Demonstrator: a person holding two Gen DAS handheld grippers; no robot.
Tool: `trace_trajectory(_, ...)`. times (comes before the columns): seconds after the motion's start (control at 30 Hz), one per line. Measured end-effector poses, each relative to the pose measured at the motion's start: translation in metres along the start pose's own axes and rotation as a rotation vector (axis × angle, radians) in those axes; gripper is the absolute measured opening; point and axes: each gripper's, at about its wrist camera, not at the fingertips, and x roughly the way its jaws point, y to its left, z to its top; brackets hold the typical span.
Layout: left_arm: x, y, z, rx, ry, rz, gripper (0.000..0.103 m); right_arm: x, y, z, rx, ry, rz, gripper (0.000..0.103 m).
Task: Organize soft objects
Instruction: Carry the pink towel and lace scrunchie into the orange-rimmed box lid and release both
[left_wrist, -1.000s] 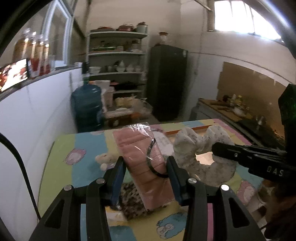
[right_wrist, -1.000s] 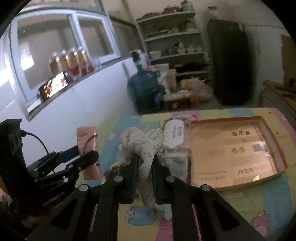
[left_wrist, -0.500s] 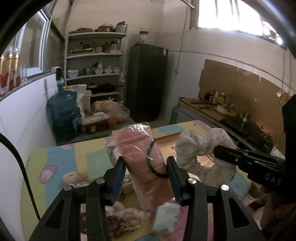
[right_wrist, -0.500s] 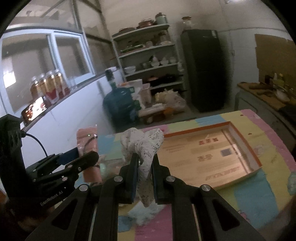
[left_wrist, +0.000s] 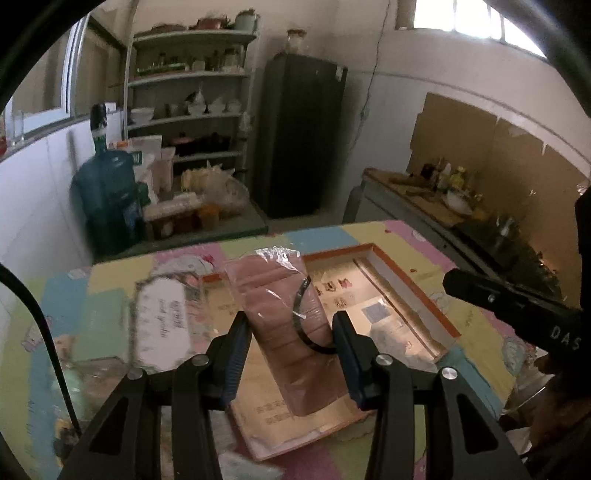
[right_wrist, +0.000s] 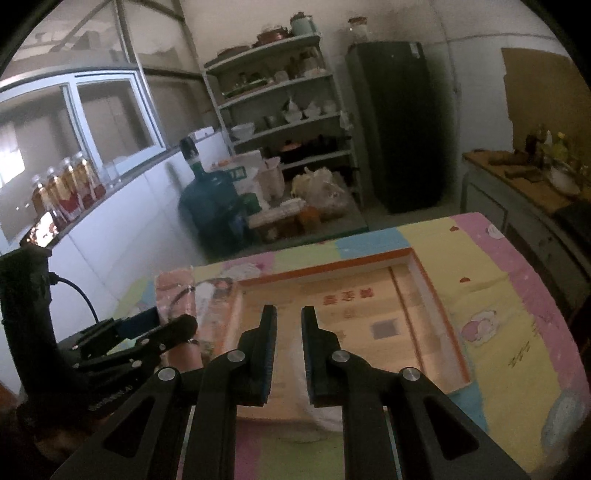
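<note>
Printed in pale capitals on the black side of the right gripper (left_wrist: 453, 284), seen from the left wrist: "DAS", cut off at the frame edge. Faintly lettered on the body of the left gripper (right_wrist: 173, 325), seen from the right wrist: something like "GenRobot.AI", too dim to confirm. Inside the orange-rimmed box (right_wrist: 436, 295): a row of red characters (right_wrist: 349, 298), upside down and blurred, unreadable, with a grey code-like square (right_wrist: 384, 328) below. On the white card (left_wrist: 162, 325): dark cursive script, smeared beyond reading. On the pink packet (left_wrist: 288, 332): nothing legible.
</note>
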Motion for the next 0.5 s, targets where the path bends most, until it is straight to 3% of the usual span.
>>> trace_trajectory(0.2,0.041,-0.012,-0.008,-0.029,0.08,0.039,0.046,0.031,-0.036,0.001,-0.012,0.073,0.027,0.014)
trace_trajectory(0.5,0.074,-0.02,-0.017,-0.031,0.136,0.07,0.046,0.045,-0.06,0.001,0.004,0.109,0.079,0.015)
